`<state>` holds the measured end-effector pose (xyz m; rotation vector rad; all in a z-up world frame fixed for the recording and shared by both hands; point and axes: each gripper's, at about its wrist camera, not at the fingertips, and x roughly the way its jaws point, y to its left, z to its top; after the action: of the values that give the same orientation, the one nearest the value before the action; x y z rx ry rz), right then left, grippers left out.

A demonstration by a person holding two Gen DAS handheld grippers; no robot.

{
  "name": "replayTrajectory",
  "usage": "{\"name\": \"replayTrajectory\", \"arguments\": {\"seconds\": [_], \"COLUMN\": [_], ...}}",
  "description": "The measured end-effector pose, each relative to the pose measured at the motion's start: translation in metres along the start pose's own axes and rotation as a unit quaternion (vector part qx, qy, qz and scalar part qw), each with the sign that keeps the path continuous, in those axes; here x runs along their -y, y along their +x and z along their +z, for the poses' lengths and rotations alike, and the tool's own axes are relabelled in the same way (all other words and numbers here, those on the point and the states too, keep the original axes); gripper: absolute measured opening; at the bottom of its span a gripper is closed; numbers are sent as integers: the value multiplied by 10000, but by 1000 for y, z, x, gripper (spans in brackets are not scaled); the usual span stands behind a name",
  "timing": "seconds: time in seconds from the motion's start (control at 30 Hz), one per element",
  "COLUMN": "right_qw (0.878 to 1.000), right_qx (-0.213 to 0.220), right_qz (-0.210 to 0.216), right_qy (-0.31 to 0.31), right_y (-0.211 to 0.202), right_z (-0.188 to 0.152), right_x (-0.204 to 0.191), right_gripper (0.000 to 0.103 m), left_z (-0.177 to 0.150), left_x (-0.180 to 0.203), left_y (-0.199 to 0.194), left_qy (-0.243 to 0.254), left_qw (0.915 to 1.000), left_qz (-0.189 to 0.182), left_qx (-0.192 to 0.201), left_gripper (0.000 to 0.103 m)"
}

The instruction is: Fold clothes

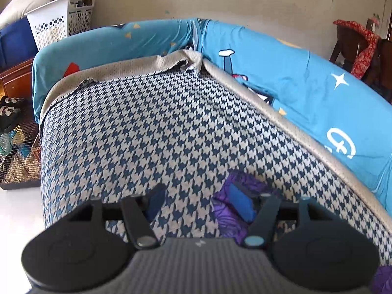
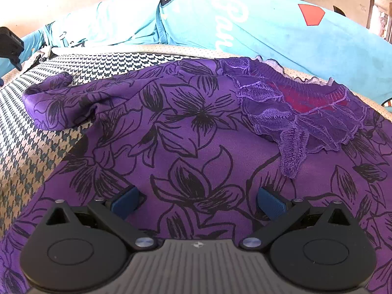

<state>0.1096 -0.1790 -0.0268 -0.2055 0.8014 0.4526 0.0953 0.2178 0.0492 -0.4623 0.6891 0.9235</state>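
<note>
Left wrist view: left gripper (image 1: 198, 202) jaws apart, nothing between the pads, only houndstooth cover (image 1: 152, 127) shows in the gap. Right-hand pad (image 1: 241, 202) sits over a bit of the purple floral garment (image 1: 227, 210), which enters from the lower right edge; can't tell whether it touches. Only that edge of the garment shows here, so its lie is unreadable in this view. Cover is bordered by a beige mesh trim (image 1: 137, 65), beyond that a blue printed bedsheet (image 1: 306, 83) wraps round the far side. Off the bed on the left: white laundry basket (image 1: 50, 25), wire cage (image 1: 18, 156) on the floor, dark shoes (image 1: 11, 109) on top of it. Far right, wooden chair (image 1: 350, 46) with a red cloth (image 1: 365, 49) draped on it. Right wrist view: right gripper (image 2: 197, 202) jaws wide, hovering over the garment body, nothing pinched; contact with fabric not clear. Garment lies spread flat on the cover, neckline with lace trim (image 2: 303, 122) toward the far right, so the long axis runs from the camera out to the upper right. Sleeve (image 2: 56, 103) sticks out to the left, bunched and wrinkled, lying on the houndstooth. Black part of the other tool (image 2: 9, 46) shows at the left edge, well apart from the sleeve. Bedsheet behind the neckline.
</note>
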Motion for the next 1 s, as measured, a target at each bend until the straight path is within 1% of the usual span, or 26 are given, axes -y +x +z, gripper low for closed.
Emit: {"name": "replayTrajectory", "arguments": {"seconds": [0.1,0.17,0.3,0.4,0.47,0.57,0.63,0.7,0.83,1.0], "right_qw": [9997,9984,9952,9902,9876,9857,9837,9810,9743,9643], "right_qx": [55,251,582,763,845,857,924,1010,1219,1230], "right_qz": [248,501,759,1078,1201,1320,1417,1508,1572,1930], "right_qy": [50,64,-222,-446,-552,-599,-618,-681,-1054,-1336], "right_y": [-5,-11,-20,-24,-23,-18,-14,-9,3,19], "right_z": [3,5,10,16,20,29,35,42,55,70], "right_x": [-3,-7,-26,-43,-55,-69,-78,-88,-109,-136], "right_gripper": [103,103,101,95,88,81,81,81,81,81], "left_z": [0,0,0,0,-1,-3,-2,-2,0,0], "left_x": [-5,-9,-14,-17,-17,-17,-17,-17,-18,-20], "left_y": [5,9,16,20,24,30,33,36,42,51], "left_qy": [-31,-59,-62,-41,2,48,51,30,-3,14], "left_qw": [9999,9999,9997,9996,9994,9990,9987,9984,9972,9957], "left_qz": [103,107,96,90,48,-23,-34,-27,-37,-21], "left_qx": [-24,-80,-213,-281,-352,-452,-509,-572,-741,-926], "left_gripper": [69,71,72,75,75,76,77,81,81,81]}}
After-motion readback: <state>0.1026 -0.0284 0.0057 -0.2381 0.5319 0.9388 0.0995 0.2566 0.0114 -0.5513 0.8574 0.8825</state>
